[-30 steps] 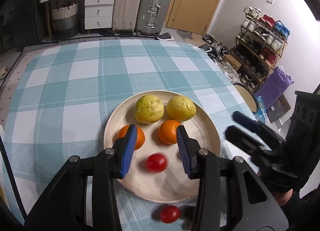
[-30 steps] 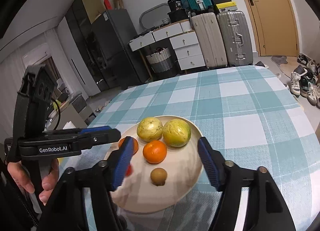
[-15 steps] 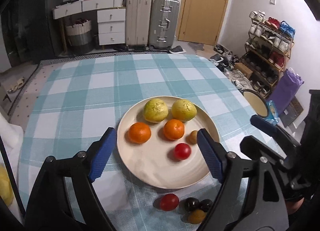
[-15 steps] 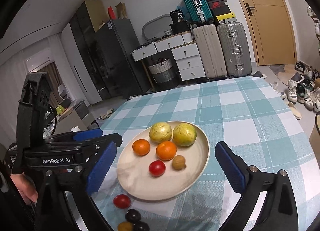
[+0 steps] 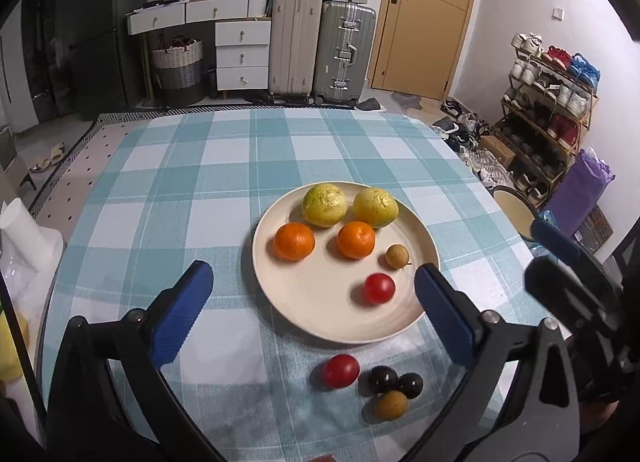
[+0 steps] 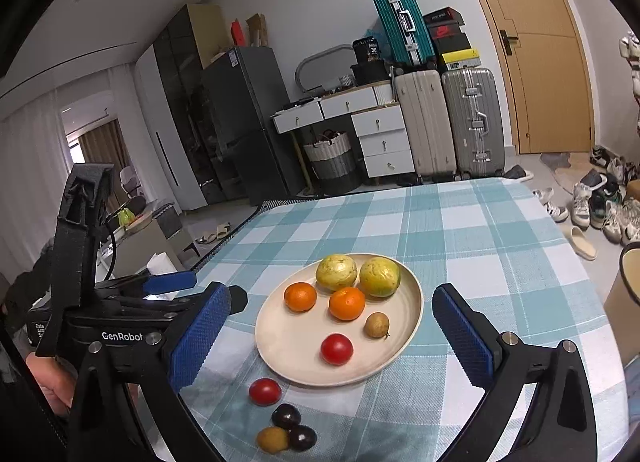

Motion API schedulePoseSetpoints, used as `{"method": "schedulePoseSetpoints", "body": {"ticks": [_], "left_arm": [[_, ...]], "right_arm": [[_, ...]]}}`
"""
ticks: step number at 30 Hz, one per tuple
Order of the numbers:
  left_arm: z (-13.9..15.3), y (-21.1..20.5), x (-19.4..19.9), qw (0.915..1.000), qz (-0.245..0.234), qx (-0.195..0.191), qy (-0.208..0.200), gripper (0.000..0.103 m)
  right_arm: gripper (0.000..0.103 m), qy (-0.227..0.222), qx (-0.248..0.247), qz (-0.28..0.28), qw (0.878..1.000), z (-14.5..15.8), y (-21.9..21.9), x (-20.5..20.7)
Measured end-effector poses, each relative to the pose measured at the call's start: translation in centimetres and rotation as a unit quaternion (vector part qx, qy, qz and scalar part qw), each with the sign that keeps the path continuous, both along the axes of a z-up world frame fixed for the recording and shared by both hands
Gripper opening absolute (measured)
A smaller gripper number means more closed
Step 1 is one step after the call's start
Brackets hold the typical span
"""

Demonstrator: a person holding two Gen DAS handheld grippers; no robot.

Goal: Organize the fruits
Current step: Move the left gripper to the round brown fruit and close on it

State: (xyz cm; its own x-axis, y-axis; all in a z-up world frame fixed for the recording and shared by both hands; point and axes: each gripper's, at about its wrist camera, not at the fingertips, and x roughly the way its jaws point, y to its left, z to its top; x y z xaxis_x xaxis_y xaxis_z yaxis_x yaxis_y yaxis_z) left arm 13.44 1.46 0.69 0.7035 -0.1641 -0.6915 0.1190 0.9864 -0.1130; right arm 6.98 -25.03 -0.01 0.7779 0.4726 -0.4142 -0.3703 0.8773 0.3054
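Now | plate (image 5: pixel 420 314): 6 fruits | tablecloth (image 5: pixel 200 181): 4 fruits | left hand-held gripper (image 5: pixel 312 306) wide | right hand-held gripper (image 6: pixel 332 338) wide

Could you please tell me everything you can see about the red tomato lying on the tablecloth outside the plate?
The red tomato is small, round, smooth and glossy, apparently whole. It rests on the checked tablecloth just off the near rim of the cream plate, not touching it. Beside it sits a cluster of two dark fruits and a brownish one, with a slight gap between them and the tomato. Neither gripper touches it; both are open.
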Motion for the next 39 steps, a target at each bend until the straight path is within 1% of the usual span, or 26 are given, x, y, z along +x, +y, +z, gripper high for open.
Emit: {"method": "schedulePoseSetpoints", "body": {"ticks": [3, 7, 10, 12, 14, 16, 19, 22, 26, 30, 39], "left_arm": [[-0.1, 0.3, -0.9, 1.0000, 0.006, 0.000, -0.002, 0.101], [-0.3, 0.2, -2.3, 0.9991, 0.021, 0.033, -0.018, 0.102], [-0.6, 0.1, -3.3, 0.9989, 0.020, 0.038, -0.020, 0.102], [-1.0, -0.1, -3.9, 0.9987, 0.020, 0.043, -0.019, 0.102], [-1.3, 0.0, -4.4, 0.9988, 0.021, 0.040, -0.016, 0.102], [-1.7, 0.3, -5.0, 0.9991, 0.025, 0.033, -0.012, 0.102], [-2.2, 0.6, -5.7, 0.9991, 0.027, 0.032, -0.009, 0.102], [-2.9, 0.9, -6.4, 0.9996, 0.025, 0.016, 0.002, 0.102], [-4.2, 0.4, -7.2, 0.9998, 0.009, 0.006, 0.018, 0.102], [-5.9, -0.2, -7.7, 0.9988, -0.024, -0.016, 0.041, 0.102], [-8.4, -1.8, -7.3, 0.9959, -0.049, -0.015, 0.074, 0.102]], "right_arm": [[0.103, -0.007, -0.003, -0.002, 1.000, 0.2, -0.1, -0.8], [0.103, -0.007, -0.010, 0.001, 1.000, 0.1, 0.0, -1.7], [0.103, -0.003, -0.023, 0.005, 1.000, -0.2, 0.2, -2.2], [0.103, -0.001, -0.024, -0.001, 1.000, -0.6, 0.0, -2.7], [0.103, 0.002, -0.021, -0.007, 1.000, -0.7, -0.2, -3.1], [0.103, 0.013, -0.029, -0.008, 0.999, -1.0, -0.2, -3.3], [0.103, 0.025, -0.042, -0.007, 0.999, -1.6, -0.2, -3.4], [0.103, 0.030, -0.041, -0.009, 0.999, -2.3, -0.3, -4.0], [0.103, 0.044, -0.042, -0.013, 0.998, -3.2, -0.4, -4.3], [0.103, 0.065, -0.038, -0.018, 0.997, -4.1, -1.0, -4.2], [0.103, 0.082, -0.023, -0.028, 0.996, -5.1, -2.0, -4.3]]}}
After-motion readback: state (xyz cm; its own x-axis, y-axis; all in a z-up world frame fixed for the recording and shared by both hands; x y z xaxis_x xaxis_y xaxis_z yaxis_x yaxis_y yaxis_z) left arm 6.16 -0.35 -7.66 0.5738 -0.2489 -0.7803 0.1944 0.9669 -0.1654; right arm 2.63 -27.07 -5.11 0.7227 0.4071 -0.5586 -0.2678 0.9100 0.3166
